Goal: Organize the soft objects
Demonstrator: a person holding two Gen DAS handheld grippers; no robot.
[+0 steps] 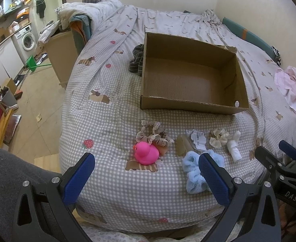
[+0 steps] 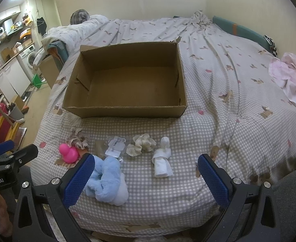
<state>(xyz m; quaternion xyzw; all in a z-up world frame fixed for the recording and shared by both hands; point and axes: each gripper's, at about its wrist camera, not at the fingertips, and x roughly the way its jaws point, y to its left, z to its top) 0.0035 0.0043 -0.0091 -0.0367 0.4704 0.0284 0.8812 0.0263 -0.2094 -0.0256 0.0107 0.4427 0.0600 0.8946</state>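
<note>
A bed (image 1: 111,121) covered in a grey-and-white checked sheet printed with small dogs and strawberries. On it stands a shallow, open cardboard box (image 1: 190,105) (image 2: 125,112), rectangular, of ribbed brown board, with nothing inside.

In front of the box lies a row of soft objects. From left to right: a pink duck (image 1: 146,152) (image 2: 69,153), smooth and rounded; touching it behind, a striped hair tie (image 1: 154,134) (image 2: 77,138), ruffled and edged with lace; a clear packet (image 1: 197,139) (image 2: 115,147) with a white printed label; a cream hair tie (image 1: 218,138) (image 2: 141,144), gathered in thick folds; and a white cloth roll (image 1: 233,147) (image 2: 162,161), tied at its middle. Nearer the camera lies a blue hair tie (image 1: 194,173) (image 2: 105,179), fluffy and pale.

The left gripper (image 1: 146,177) hangs above the near edge of the bed with its blue textured fingers (image 1: 79,177) spread wide, holding nothing; its right finger overlaps the blue hair tie in view. The right gripper (image 2: 146,179) is likewise spread wide and holds nothing.

A crumpled pink garment (image 1: 293,94) (image 2: 289,80) lies at the far right of the bed.
</note>
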